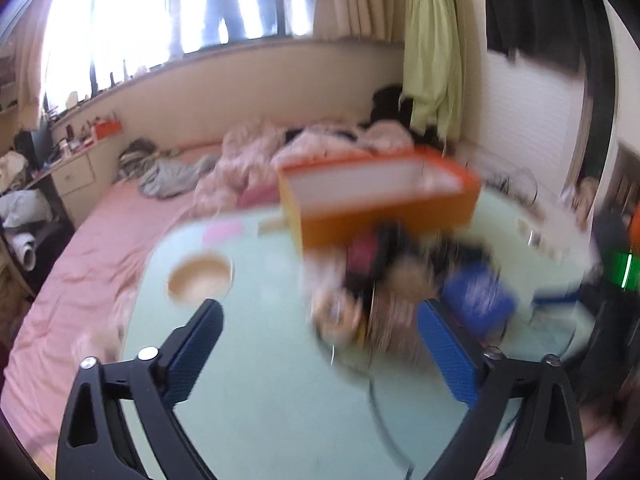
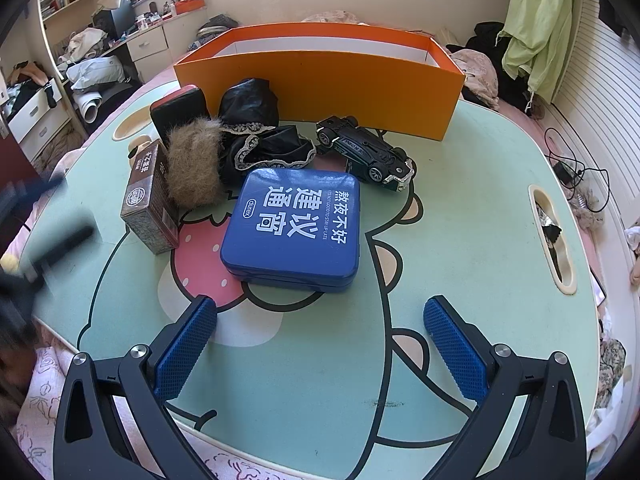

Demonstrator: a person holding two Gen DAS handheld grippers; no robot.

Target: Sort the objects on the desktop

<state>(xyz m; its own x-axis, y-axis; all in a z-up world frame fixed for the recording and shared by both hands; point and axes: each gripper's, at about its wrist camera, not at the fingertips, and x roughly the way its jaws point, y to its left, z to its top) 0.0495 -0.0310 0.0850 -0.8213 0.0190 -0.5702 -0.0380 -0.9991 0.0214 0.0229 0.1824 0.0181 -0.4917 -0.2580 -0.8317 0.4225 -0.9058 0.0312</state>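
An open orange box (image 2: 320,80) stands at the back of the green cartoon lap table (image 2: 460,240). In front of it lie a blue tin (image 2: 294,226), a dark toy car (image 2: 366,154), black lace cloth (image 2: 266,140), a brown fur ball (image 2: 196,162), a brown carton (image 2: 150,204) and a black-and-red case (image 2: 178,110). My right gripper (image 2: 320,324) is open and empty, just short of the blue tin. My left gripper (image 1: 320,328) is open and empty; its view is blurred and shows the orange box (image 1: 380,200) and the blue tin (image 1: 478,294).
A cup recess (image 2: 124,126) is at the table's left, a slot (image 2: 554,236) at its right. A pink bed (image 1: 100,248) surrounds the table. Cables (image 2: 576,168) lie on the right. The blurred left tool (image 2: 36,256) appears at the left edge.
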